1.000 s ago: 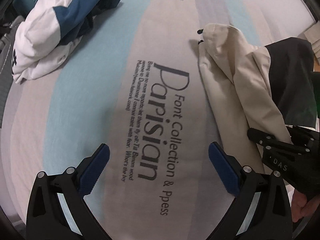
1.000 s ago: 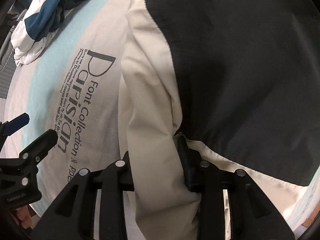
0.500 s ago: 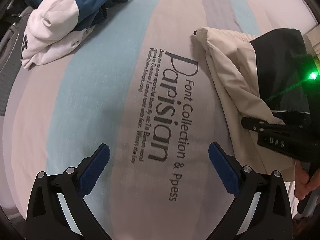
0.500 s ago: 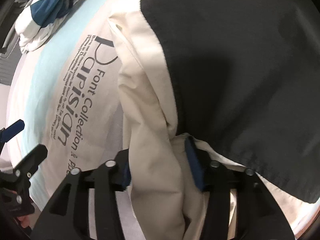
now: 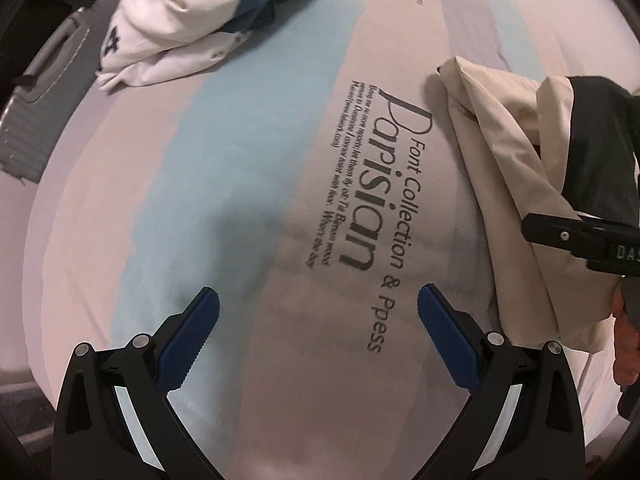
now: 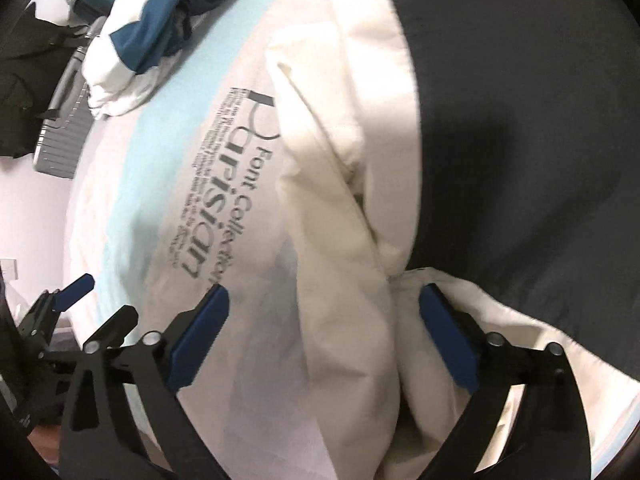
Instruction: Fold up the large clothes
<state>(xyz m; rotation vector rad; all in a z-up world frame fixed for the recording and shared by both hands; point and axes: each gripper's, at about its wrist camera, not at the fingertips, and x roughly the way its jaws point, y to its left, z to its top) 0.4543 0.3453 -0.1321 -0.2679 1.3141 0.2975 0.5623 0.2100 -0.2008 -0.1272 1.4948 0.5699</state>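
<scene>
A big striped bed sheet (image 5: 248,184) covered the bed. The cream and black jacket (image 6: 500,128) lay on its right side. The right gripper (image 6: 324,316) jaws were opening wide around a cream fold, not pinching it. The left gripper (image 5: 318,314) jaws stood wide open, holding nothing.

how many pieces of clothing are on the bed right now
2. A cream and black garment lies under the right gripper, folded. A white and navy garment sits bunched at the bed's far left corner. More may lie outside both views.
</scene>
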